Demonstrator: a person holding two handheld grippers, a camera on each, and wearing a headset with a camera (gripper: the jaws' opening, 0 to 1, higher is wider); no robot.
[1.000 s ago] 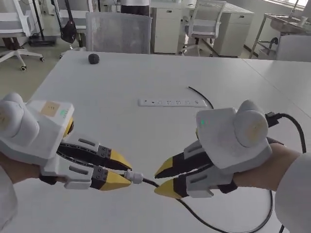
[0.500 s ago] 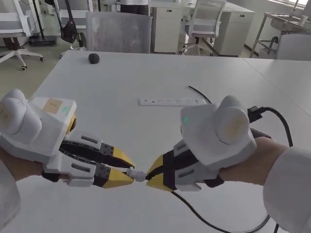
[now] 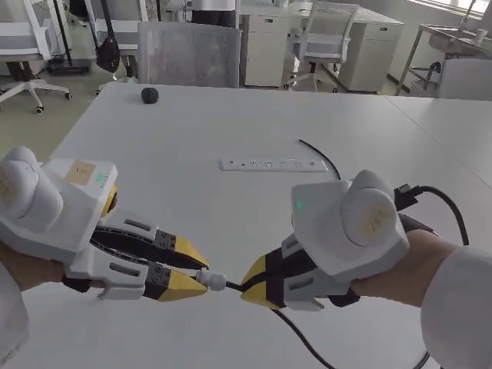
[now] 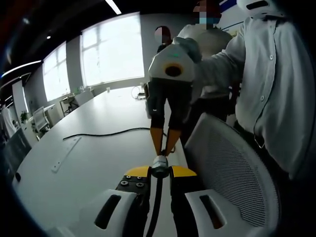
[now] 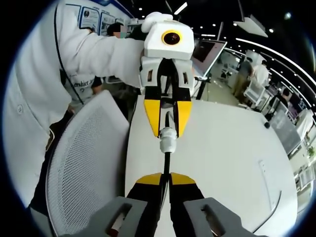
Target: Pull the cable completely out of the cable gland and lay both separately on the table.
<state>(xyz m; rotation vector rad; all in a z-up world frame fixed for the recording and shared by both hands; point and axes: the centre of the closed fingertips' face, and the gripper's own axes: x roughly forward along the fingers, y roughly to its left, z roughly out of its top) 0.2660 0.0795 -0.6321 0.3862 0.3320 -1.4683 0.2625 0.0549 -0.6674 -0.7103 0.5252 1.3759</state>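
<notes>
Setting: We look down on a white table (image 3: 192, 131) with a white power strip (image 3: 266, 164) lying flat on it. We give every place from that power strip.
Left gripper: The left gripper (image 3: 201, 275) is held on the near side of the power strip, closer to us and off past its left end. Its yellow-tipped jaws are closed around the cable gland.
Cable gland: The small white cable gland (image 3: 211, 280) sits at the very tips of the left jaws, nearer to us than the power strip and raised off the table. In the left gripper view it (image 4: 159, 163) is pinched between the two yellow tips. In the right gripper view it (image 5: 167, 139) sits between the two grippers.
Right gripper: The right gripper (image 3: 247, 284) faces the left one tip to tip, also on the near side of the power strip, below its middle. Its jaws are clamped onto the cable just beside the gland.
Cable: The black cable (image 5: 167, 163) runs straight out of the gland into the right jaws. It is threaded through the gland, and the two are not separated.
Beyond the power strip: A small dark object (image 3: 150, 94) rests on the far part of the table, and a grey mesh office chair (image 3: 188, 52) stands behind it.
</notes>
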